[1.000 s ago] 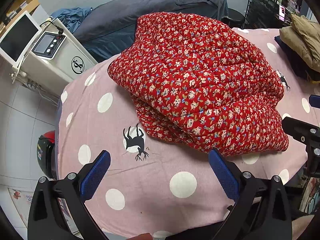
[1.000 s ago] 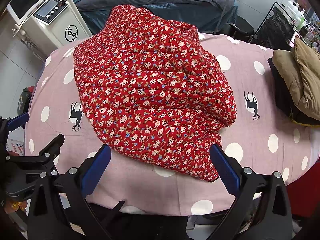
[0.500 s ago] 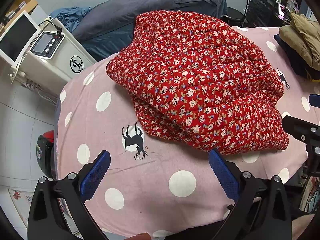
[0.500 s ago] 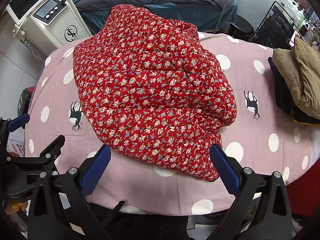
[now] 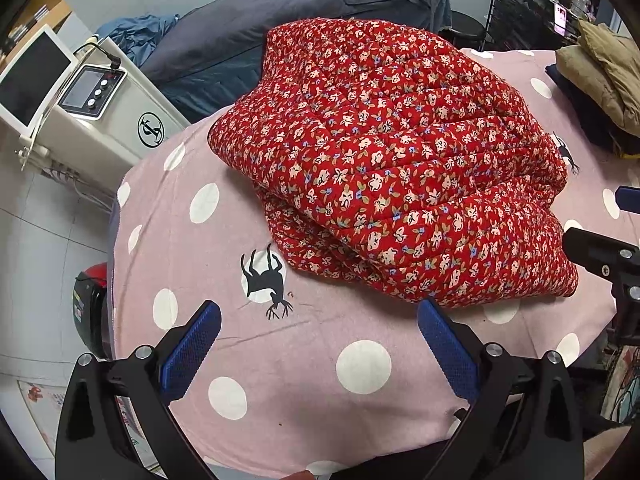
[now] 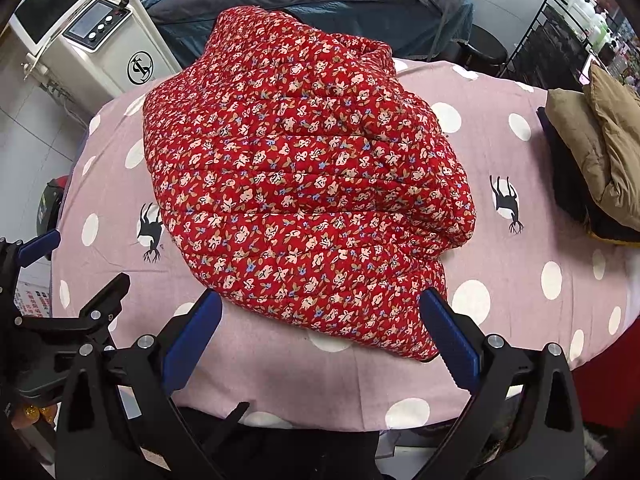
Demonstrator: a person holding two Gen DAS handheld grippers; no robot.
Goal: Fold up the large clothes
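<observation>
Quilted matt cloth jacket (image 6: pixel 304 184)

One red floral quilted garment (image 6: pixel 304 200) lies folded in the middle of the tabletop (image 6: pixel 520 320), and one pile of tan and dark clothes (image 6: pixel 592 160) sits at the far right. Two claws are in view, the left claw (image 5: pixel 320 348) and the right claw (image 6: pixel 320 336), each with two blue-padded fingers spread wide with nothing between them. Two black deer prints (image 6: pixel 506 204) show on the spotted cover, and one white machine (image 6: pixel 100 40) stands far left.
</observation>
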